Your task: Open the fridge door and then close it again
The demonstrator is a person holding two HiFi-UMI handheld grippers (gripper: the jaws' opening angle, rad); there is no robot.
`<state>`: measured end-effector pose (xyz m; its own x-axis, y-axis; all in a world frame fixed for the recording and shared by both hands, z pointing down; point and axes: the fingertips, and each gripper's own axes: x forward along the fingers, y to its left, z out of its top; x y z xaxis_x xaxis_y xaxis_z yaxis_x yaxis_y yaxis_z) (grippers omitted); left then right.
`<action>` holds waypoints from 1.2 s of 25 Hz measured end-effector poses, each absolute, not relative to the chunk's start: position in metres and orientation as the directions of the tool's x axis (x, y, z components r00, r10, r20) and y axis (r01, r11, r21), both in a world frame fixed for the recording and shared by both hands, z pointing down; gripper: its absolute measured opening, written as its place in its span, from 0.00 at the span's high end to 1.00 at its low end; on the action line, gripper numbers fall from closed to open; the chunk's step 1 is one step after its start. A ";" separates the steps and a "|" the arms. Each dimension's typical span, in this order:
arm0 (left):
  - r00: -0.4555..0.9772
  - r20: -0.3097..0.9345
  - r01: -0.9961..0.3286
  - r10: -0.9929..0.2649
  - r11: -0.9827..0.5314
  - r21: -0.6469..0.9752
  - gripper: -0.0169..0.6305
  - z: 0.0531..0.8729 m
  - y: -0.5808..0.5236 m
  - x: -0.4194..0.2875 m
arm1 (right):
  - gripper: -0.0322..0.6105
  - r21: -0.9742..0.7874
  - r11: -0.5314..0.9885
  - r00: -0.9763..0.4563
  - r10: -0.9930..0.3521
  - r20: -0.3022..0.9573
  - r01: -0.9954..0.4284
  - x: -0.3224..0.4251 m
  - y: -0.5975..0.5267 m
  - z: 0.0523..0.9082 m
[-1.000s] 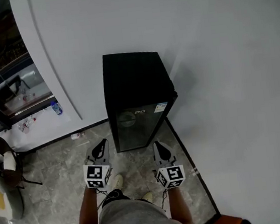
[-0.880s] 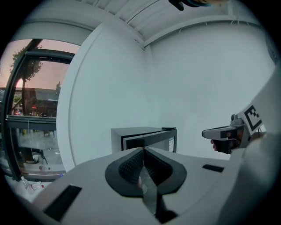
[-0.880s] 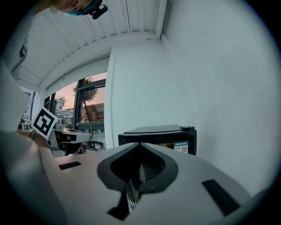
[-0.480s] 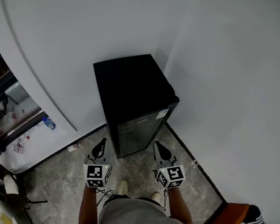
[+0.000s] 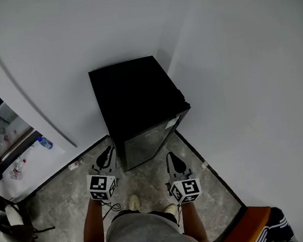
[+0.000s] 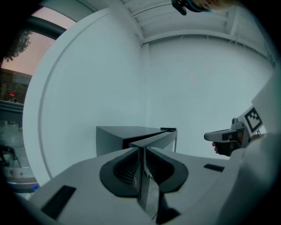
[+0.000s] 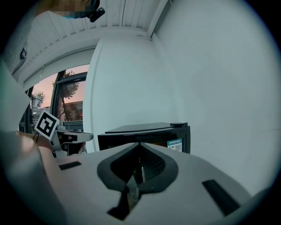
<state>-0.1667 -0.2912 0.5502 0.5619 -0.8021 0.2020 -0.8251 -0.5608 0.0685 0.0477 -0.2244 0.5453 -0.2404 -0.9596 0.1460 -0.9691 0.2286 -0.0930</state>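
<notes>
Marble floor (image 5: 61, 189) open leftward, black fridge (image 5: 135, 103) backed into white corner (image 5: 160, 48)

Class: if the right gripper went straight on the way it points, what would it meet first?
Most likely the glossy front door of the small black fridge; nothing shows between it and the right gripper, though depth is unclear.

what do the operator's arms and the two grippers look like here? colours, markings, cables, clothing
The left gripper and right gripper both have light grey bodies tapering to two jaws with dark ribbed pads. Each carries a white cube printed with black square markers. A thin dark cable hangs under the left one. The person wears a grey top; no sleeves cover the forearms.
</notes>
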 end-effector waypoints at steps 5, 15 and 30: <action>0.595 0.223 -0.799 -0.772 -0.597 0.068 0.76 0.559 -0.304 -0.161 | 0.91 -0.132 0.188 -0.206 -0.969 0.139 -0.973 0.054 -0.230 0.544; 0.640 0.249 -0.761 -0.727 -0.644 0.079 0.60 0.570 -0.322 -0.151 | 0.91 -0.122 0.129 -0.146 -0.979 0.139 -0.984 0.063 -0.235 0.543; 0.652 0.256 -0.749 -0.714 -0.658 0.073 0.58 0.578 -0.334 -0.137 | 0.91 -0.127 0.104 -0.121 -0.983 0.138 -0.986 0.068 -0.235 0.546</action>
